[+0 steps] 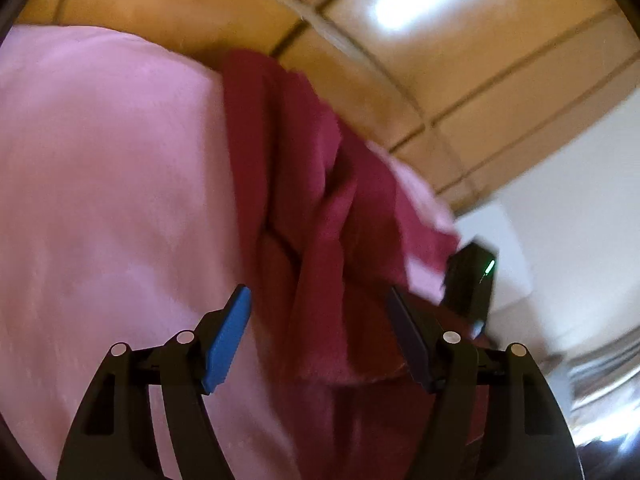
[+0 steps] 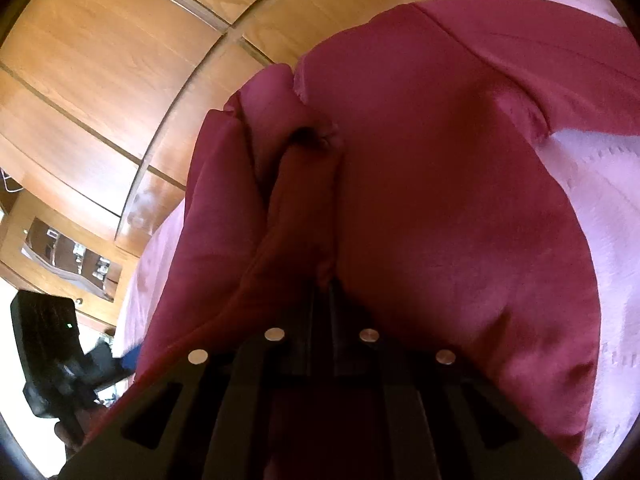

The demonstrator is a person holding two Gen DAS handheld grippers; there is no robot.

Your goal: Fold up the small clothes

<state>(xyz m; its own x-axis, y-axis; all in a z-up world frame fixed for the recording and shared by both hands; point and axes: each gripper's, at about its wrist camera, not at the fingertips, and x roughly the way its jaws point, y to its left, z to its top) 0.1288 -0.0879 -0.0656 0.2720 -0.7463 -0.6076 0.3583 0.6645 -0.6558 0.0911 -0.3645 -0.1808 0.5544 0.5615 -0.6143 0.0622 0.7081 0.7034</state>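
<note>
The crumpled maroon garment [image 2: 440, 200] lay bunched on pink bedding [image 1: 100, 160]; the right tool [image 2: 322, 284] pinched its fold, fingertips buried, while the left tool [image 1: 320, 320] gaped, released.

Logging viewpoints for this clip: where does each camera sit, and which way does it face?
Left wrist: on the left tongs, angled down at the dark red garment on the pink sheet; open blue pads show.
Right wrist: on the right tongs, angled down, shut on the same garment.
Shared: garment, sheet, wooden panelling.
</note>
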